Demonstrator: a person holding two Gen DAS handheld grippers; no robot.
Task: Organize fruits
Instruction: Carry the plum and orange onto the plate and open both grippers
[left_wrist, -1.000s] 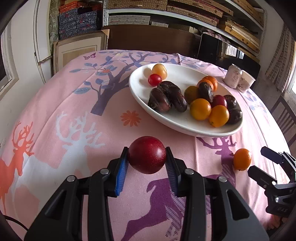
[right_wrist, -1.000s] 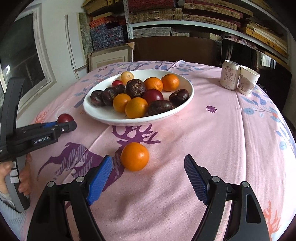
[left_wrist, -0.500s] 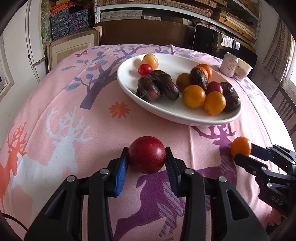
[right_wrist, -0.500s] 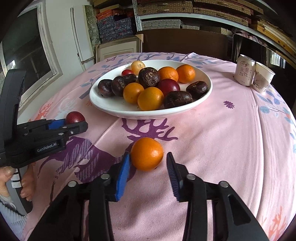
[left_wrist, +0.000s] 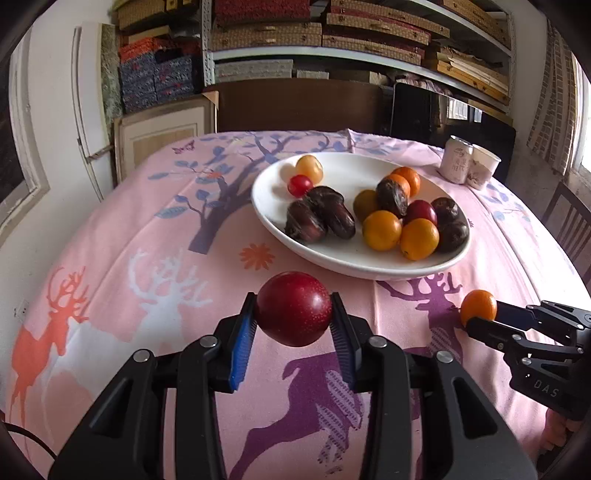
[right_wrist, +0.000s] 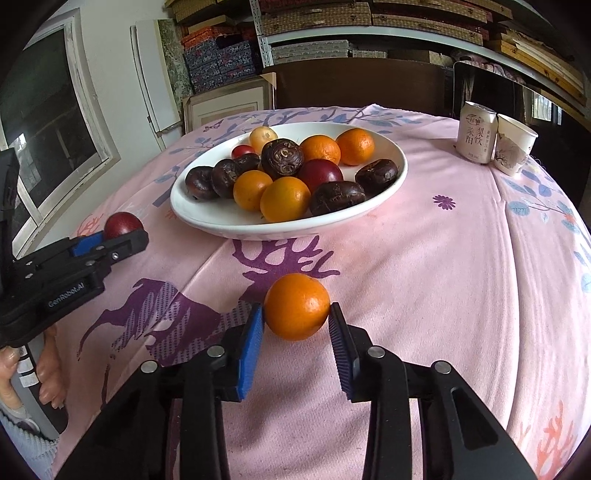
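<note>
**Plum gripped, orange between the pads**

Left wrist view: your left gripper (left_wrist: 294, 325) pinches the red plum (left_wrist: 294, 308) between its ribbed blue pads, the fruit bulging ahead of the fingertips. It is smooth, glossy, speckled and nearly round, so no long axis shows. Beyond it, the white oval plate (left_wrist: 273, 218) holds oranges and wrinkled dark fruits on the pink deer-print tablecloth (left_wrist: 147, 221).

Right wrist view: your right gripper (right_wrist: 296, 319) brackets the orange (right_wrist: 297, 306), which sits on the cloth between the fingertips. The left pad touches its dimpled skin; the right pad lies just beside it, and you cannot tell whether it presses. The orange is round too.
</note>
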